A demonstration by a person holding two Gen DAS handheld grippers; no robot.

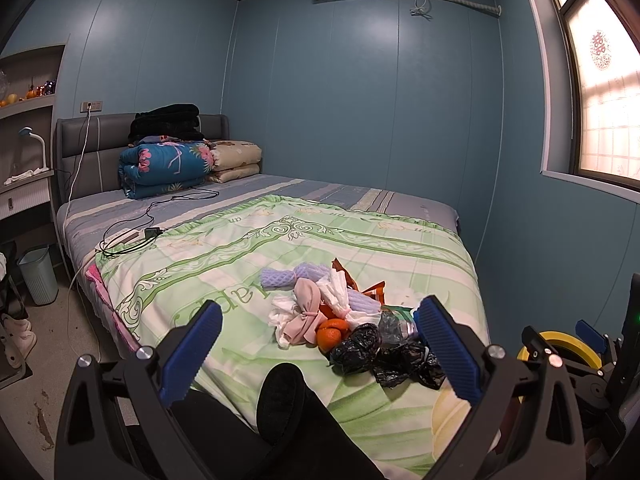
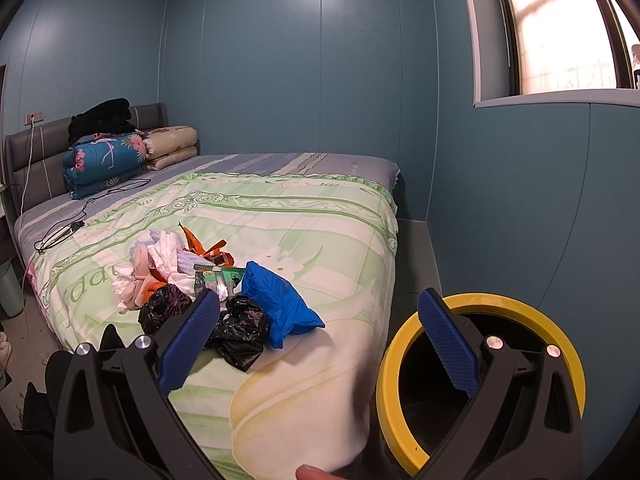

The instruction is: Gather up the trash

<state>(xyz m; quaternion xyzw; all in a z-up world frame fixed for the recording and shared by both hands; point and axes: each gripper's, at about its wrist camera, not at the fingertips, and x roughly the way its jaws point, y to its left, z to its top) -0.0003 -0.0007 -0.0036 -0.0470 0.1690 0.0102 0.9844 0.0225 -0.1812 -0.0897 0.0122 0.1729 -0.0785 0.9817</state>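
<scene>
A pile of trash (image 1: 340,320) lies on the green quilt near the bed's foot: white tissues, a pink cloth, an orange (image 1: 332,332), black plastic bags (image 1: 384,352), orange wrappers, purple foam. In the right wrist view the pile (image 2: 192,280) also includes a blue bag (image 2: 276,304) and a green packet. A yellow-rimmed bin (image 2: 480,380) stands beside the bed's foot at the right; its rim also shows in the left wrist view (image 1: 560,344). My left gripper (image 1: 320,352) is open and empty, just short of the pile. My right gripper (image 2: 320,340) is open and empty, with one finger over the bin.
The bed (image 1: 280,240) fills the room's middle, with folded quilts (image 1: 168,168) at the headboard and a charger cable (image 1: 136,232) on the left. A pale blue waste bin (image 1: 38,276) stands on the floor at left. Blue walls and a window (image 2: 560,28) lie to the right.
</scene>
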